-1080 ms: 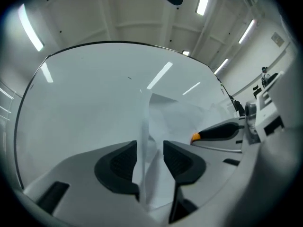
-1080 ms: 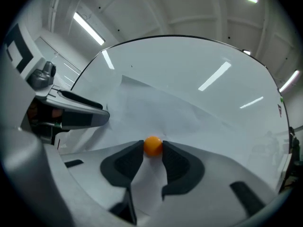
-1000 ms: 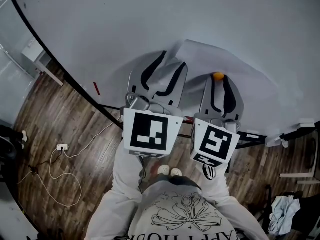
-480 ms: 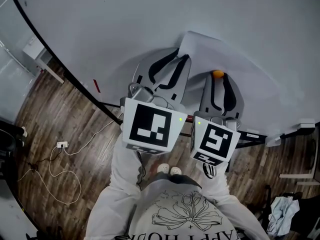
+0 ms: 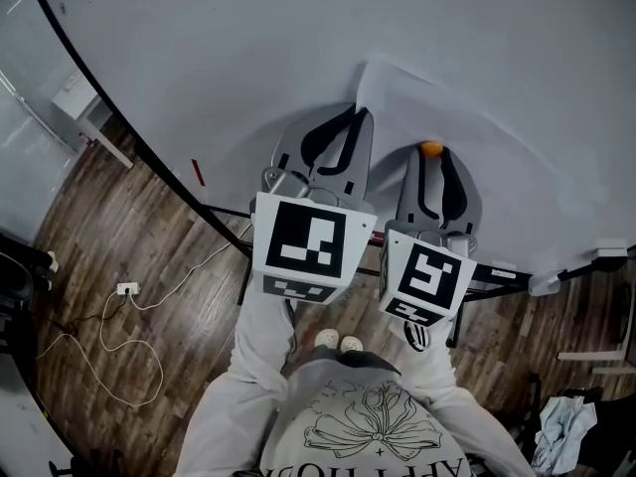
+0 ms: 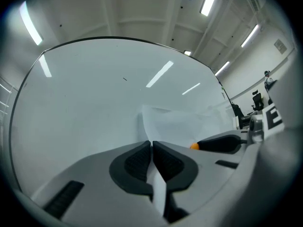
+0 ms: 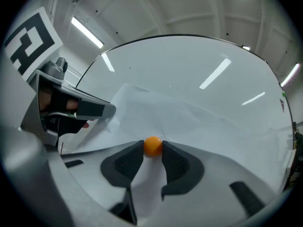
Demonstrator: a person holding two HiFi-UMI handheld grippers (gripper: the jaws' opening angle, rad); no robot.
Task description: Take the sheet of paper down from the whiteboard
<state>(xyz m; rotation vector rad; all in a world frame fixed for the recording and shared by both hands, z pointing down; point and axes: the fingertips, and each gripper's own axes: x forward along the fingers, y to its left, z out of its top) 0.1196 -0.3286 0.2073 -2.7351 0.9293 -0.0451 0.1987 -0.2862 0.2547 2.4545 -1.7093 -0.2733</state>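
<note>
As the left gripper [image 6: 152,143] jaws close, the sheet [image 6: 176,126] edge between them.

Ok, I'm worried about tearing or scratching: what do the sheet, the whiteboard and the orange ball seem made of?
The sheet of paper looks ordinary thin matte paper, creased and bowing off the board. The whiteboard looks a hard, glossy coated panel: ceiling lights mirror in it. The orange ball looks smooth, likely plastic, perhaps a magnet cap.

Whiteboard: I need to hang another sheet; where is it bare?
Bare: the whiteboard's stretch between its black frame and the paper's left edge. Crowded: around that edge, where the left gripper's jaws are closing on the paper and the right gripper grips the magnet.
</note>
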